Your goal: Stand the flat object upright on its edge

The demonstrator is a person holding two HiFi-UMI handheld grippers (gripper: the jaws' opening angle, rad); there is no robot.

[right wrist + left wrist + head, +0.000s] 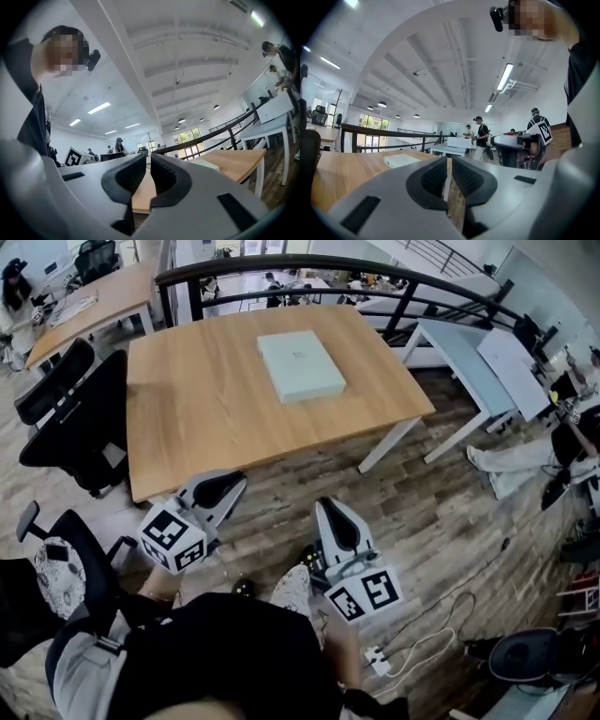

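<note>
Left gripper (231, 482), right gripper (334, 509), fingers (435, 177) together, face flat box (300, 365) on table (202, 395) beside chair (80, 423).

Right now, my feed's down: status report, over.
Left gripper, right gripper shut, empty, short of the table. Flat box lying flat on it, untouched. Nothing else on the table.

Bare wood lies all round the flat box (300, 365) on the table (187, 409); black chairs (86, 432) crowd its left side.
</note>
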